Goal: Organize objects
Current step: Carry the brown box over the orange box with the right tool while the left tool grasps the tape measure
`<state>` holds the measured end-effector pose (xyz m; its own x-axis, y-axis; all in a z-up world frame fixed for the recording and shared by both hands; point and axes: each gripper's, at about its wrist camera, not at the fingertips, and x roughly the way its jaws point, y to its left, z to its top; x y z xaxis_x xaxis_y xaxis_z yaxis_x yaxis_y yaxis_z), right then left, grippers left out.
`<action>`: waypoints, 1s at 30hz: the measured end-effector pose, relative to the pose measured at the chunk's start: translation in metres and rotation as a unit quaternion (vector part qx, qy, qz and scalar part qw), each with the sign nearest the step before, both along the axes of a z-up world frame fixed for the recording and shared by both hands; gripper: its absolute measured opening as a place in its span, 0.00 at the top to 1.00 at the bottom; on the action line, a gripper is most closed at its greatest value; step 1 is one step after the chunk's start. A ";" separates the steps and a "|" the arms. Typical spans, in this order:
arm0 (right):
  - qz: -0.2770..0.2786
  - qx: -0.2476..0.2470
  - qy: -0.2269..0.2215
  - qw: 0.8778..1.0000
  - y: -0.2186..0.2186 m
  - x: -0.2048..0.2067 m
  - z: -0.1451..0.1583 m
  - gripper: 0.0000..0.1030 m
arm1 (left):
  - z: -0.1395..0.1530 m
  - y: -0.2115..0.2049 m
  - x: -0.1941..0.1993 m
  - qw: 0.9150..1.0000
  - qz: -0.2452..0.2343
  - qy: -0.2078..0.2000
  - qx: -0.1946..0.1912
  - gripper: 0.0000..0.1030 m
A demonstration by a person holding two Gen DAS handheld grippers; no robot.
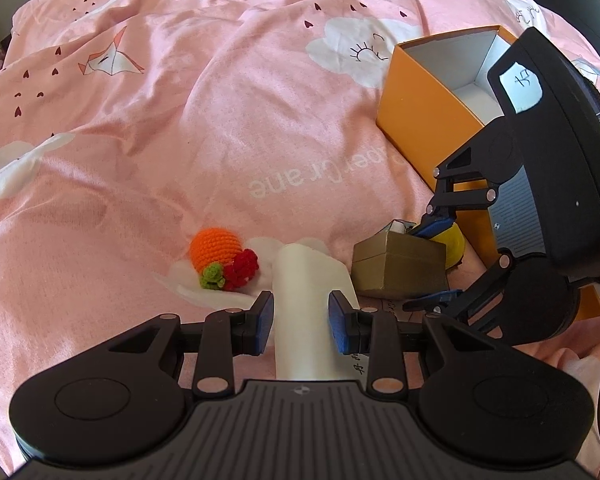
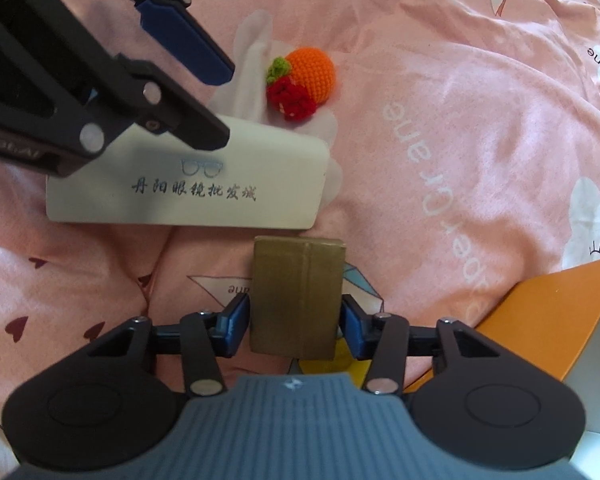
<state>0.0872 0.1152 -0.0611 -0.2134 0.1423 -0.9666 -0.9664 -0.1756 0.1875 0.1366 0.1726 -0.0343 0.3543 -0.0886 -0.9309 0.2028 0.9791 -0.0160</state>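
1. Left gripper (image 1: 300, 320) pinches the white glasses case (image 1: 308, 304): both blue pads sit against its long sides. Case lies flat on the pink duvet (image 1: 140, 160).
2. In the right wrist view the same case (image 2: 188, 184) shows its printed top: a spectacles outline over a line of Chinese characters. Left gripper's fingers come in from top left over its upper edge.
3. Right gripper (image 2: 296, 320) straddles the small gold-brown box (image 2: 296, 292). Pads are at or just off its two side faces; I can't tell whether they actually press. No earlier frame, so grip stays unconfirmed.
4. Gold-brown box (image 1: 396, 268) sits just right of the glasses case, near but not touching in the left wrist view.
5. Something yellow (image 2: 332, 360) shows under or behind the gold-brown box, mostly hidden; can't identify it.
6. Crocheted orange fruit (image 1: 216, 248) with a green leaf and red berry cluster rests on a white cloud print of the duvet, just left of the case's far end, untouched.
7. Orange cardboard box (image 1: 420, 120), lid off, white inside, stands on the duvet beyond the right gripper. What I can see of the interior holds nothing; the rest is blocked by the gripper body.
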 end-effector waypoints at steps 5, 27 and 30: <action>-0.010 0.009 0.007 1.000 0.005 0.003 0.002 0.53 | 0.003 -0.005 -0.001 1.000 -0.009 0.000 0.008 0.63; 0.050 0.114 -0.096 0.988 -0.077 0.078 0.131 0.53 | 0.028 -0.087 -0.007 0.963 -0.257 -0.070 0.042 0.44; 0.065 0.085 -0.112 0.988 -0.095 0.089 0.125 0.53 | 0.012 -0.100 -0.004 0.953 -0.292 -0.064 0.041 0.37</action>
